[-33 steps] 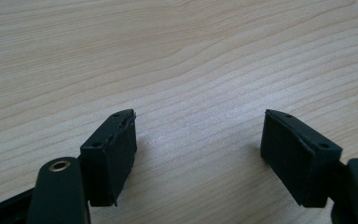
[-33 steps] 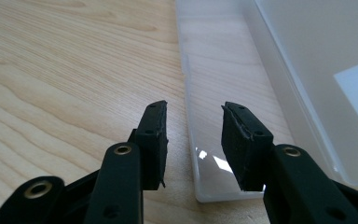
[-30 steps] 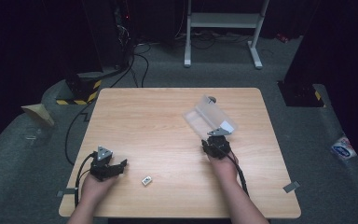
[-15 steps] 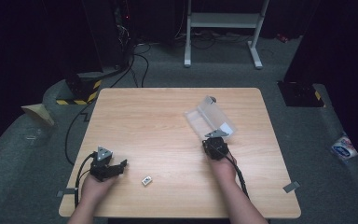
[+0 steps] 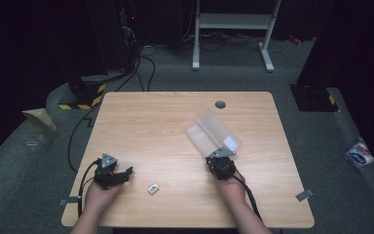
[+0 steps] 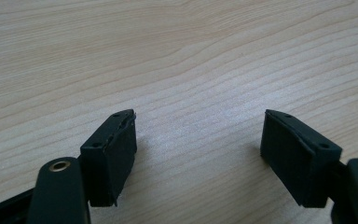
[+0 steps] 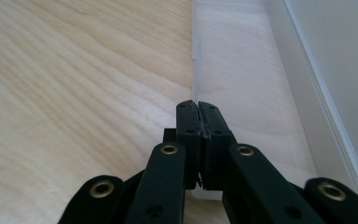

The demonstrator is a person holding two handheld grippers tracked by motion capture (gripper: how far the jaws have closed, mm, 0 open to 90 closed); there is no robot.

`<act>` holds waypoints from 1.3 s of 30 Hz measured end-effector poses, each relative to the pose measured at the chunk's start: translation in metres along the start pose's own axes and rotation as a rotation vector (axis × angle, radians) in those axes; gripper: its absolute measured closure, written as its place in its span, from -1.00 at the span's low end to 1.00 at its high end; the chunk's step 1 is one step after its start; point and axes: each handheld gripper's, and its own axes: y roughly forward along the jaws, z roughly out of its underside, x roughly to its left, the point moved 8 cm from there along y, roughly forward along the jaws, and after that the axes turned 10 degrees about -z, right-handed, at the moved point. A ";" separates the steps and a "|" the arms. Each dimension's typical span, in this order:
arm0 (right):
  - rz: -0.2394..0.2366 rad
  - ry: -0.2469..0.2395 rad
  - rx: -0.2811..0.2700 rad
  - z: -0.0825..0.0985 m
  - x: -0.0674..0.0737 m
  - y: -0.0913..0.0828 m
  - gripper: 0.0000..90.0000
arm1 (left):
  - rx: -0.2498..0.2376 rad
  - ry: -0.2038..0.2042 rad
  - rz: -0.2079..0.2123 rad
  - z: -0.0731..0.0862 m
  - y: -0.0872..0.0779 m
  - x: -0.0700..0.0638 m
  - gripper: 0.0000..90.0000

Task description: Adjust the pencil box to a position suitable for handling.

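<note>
A clear plastic box (image 5: 209, 130) lies open right of the table's middle, its lid (image 5: 223, 131) folded out with a white label on it. My right gripper (image 5: 218, 155) sits at the box's near end. In the right gripper view my right gripper (image 7: 198, 109) has its jaws pressed together astride the thin edge of the clear plastic box (image 7: 242, 70). My left gripper (image 5: 125, 175) rests near the front left of the table. Its jaws stand wide apart over bare wood in the left gripper view, where my left gripper (image 6: 198, 135) holds nothing.
A small white piece (image 5: 153, 188) lies on the wooden table (image 5: 146, 122) between the two hands, near the front edge. A round cable hole (image 5: 220, 104) sits at the back. Cables, a wedge and a metal stand are on the floor around the table.
My right hand has drawn back toward the near edge, and the clear box has shifted with it. The left hand has stayed where it was.
</note>
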 end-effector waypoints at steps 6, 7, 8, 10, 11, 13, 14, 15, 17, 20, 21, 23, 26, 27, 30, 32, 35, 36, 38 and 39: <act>-0.028 -0.025 -0.008 0.008 0.016 -0.010 0.93 | 0.000 0.000 0.000 0.000 0.000 0.000 -0.40; -0.032 -0.030 -0.009 0.010 0.018 -0.012 0.93 | 0.000 -0.001 0.000 0.000 0.000 0.000 -0.40; -0.035 -0.036 -0.010 0.012 0.020 -0.014 0.93 | 0.000 -0.002 -0.001 0.000 0.000 0.000 -0.40; -0.043 -0.040 -0.010 0.016 0.025 -0.018 0.93 | 0.001 -0.004 -0.001 0.000 0.000 0.000 -0.40; -0.044 -0.049 -0.010 0.018 0.026 -0.020 0.93 | 0.001 -0.005 -0.001 0.000 0.000 0.000 -0.40; -0.050 -0.054 -0.014 0.020 0.029 -0.024 0.92 | 0.001 -0.005 -0.001 0.000 0.000 0.000 -0.40; -0.051 -0.054 -0.015 0.021 0.031 -0.026 0.90 | 0.001 -0.004 -0.001 0.000 0.000 0.000 -0.40; -0.053 -0.057 -0.016 0.022 0.032 -0.027 0.85 | 0.001 -0.005 -0.001 0.000 0.000 0.000 -0.40; -0.054 -0.055 -0.020 0.023 0.033 -0.029 0.74 | 0.000 -0.003 -0.002 0.000 0.000 0.000 -0.40; -0.074 -0.031 -0.041 0.023 0.034 -0.034 0.64 | 0.001 -0.005 -0.001 0.000 0.000 0.000 -0.40; -0.075 -0.023 -0.051 0.022 0.033 -0.037 0.60 | 0.001 -0.004 -0.001 0.000 0.000 0.000 -0.40; -0.073 -0.010 -0.077 0.021 0.031 -0.045 0.55 | 0.002 -0.005 -0.001 0.000 0.000 0.000 -0.40; -0.053 0.013 -0.123 0.020 0.025 -0.060 0.47 | 0.001 -0.003 -0.002 0.000 0.000 0.000 -0.40; -0.041 0.024 -0.136 0.020 0.022 -0.065 0.44 | 0.001 -0.004 -0.002 0.000 0.000 0.000 -0.40; 0.010 0.058 -0.160 0.025 0.010 -0.076 0.41 | 0.001 -0.003 -0.002 0.000 0.000 0.000 -0.40; 0.035 0.088 -0.160 0.030 0.002 -0.081 0.42 | 0.001 -0.003 -0.002 0.000 0.000 0.000 -0.40; 0.064 0.120 -0.151 0.037 -0.008 -0.084 0.46 | 0.001 -0.003 -0.002 0.000 0.000 0.000 -0.40; 0.067 0.124 -0.152 0.039 -0.011 -0.084 0.47 | 0.001 -0.003 -0.002 0.000 0.000 0.000 -0.40; 0.071 0.128 -0.144 0.041 -0.014 -0.083 0.48 | 0.001 -0.003 -0.002 0.000 0.000 0.000 -0.40; 0.074 0.135 -0.141 0.042 -0.015 -0.082 0.48 | 0.001 0.000 -0.003 0.000 0.000 0.000 -0.40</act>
